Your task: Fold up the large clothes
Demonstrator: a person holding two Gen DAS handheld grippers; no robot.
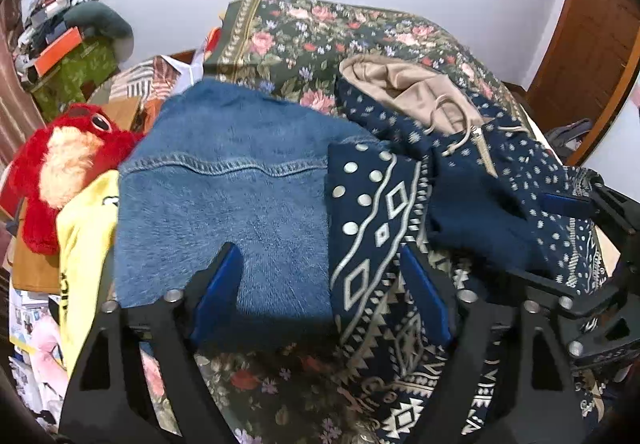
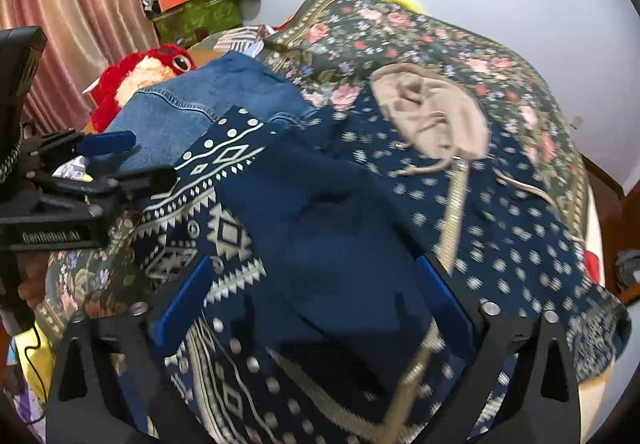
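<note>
A navy patterned hoodie (image 1: 472, 204) with a beige hood lining (image 1: 400, 84) and a zip lies spread on the floral bedspread (image 1: 304, 32). One white-patterned sleeve is folded across its body. To its left lies a folded blue fleecy denim-look jacket (image 1: 240, 172). My left gripper (image 1: 320, 264) hovers open above the jacket's near edge and the sleeve, with nothing pinched. My right gripper (image 2: 314, 272) stands open over the hoodie (image 2: 340, 204), with its plain navy fold between the wide pads and not squeezed. Each gripper shows in the other view: the left gripper (image 2: 112, 160) at left, the right gripper (image 1: 560, 240) at right.
A red plush toy (image 1: 68, 160) and a yellow item (image 1: 84, 228) sit at the bed's left edge. Behind them is a heap of boxes and clothes (image 1: 68, 44). A pink curtain (image 2: 68, 4) hangs at far left, and a wooden door (image 1: 592, 24) stands at right.
</note>
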